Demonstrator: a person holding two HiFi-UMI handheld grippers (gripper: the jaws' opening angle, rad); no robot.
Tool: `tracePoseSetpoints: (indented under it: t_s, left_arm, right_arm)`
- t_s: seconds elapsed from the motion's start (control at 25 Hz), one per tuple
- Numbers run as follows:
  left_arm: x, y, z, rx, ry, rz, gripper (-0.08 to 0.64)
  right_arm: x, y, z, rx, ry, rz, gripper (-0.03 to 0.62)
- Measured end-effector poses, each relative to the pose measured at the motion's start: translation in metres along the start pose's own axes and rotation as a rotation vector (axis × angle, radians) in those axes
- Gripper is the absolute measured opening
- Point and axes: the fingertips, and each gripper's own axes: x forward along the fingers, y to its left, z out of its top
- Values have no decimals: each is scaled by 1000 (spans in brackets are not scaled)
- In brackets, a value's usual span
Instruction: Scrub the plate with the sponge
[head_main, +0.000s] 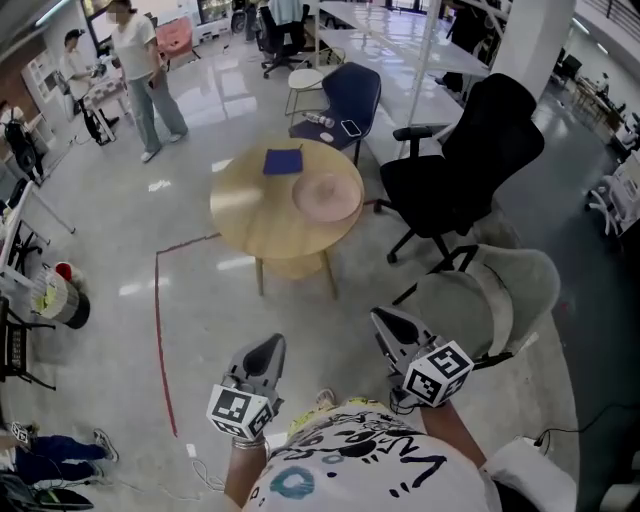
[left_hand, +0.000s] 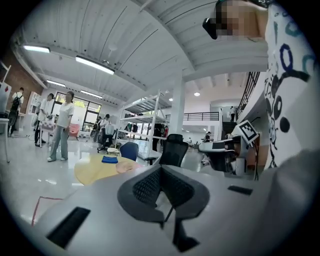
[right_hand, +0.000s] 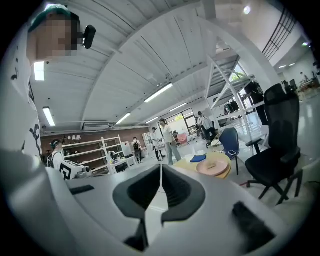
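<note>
- Surface (head_main: 255, 225): round, wooden, standing on the floor well ahead of both grippers.
- Plate (head_main: 327, 196): pink, sitting on the surface's right side.
- Sponge (head_main: 283, 161): blue, lying flat near the far edge, just beside the plate.
- Left gripper (head_main: 270, 346): clenched, grasping nothing, hovering over the floor.
- Right gripper (head_main: 386, 320): clenched, likewise carrying nothing.
- Black chair (head_main: 460, 165): standing right of the surface.

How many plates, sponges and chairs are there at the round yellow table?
Pink plate: 1
Blue sponge: 1
Chairs: 3, the blue chair, the black chair and the grey chair
Total: 5
</note>
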Motion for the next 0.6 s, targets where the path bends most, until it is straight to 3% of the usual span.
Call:
tracePoseSetpoints:
  t_s: [0.4,0.6]
  left_arm:
    - [65,62,2,-48,34,22,15]
    - [118,103,18,-44,33,61,15]
  right_arm:
    - [74,-57,4,23,69,-1,28]
    - [127,-102,30,23,65,24,28]
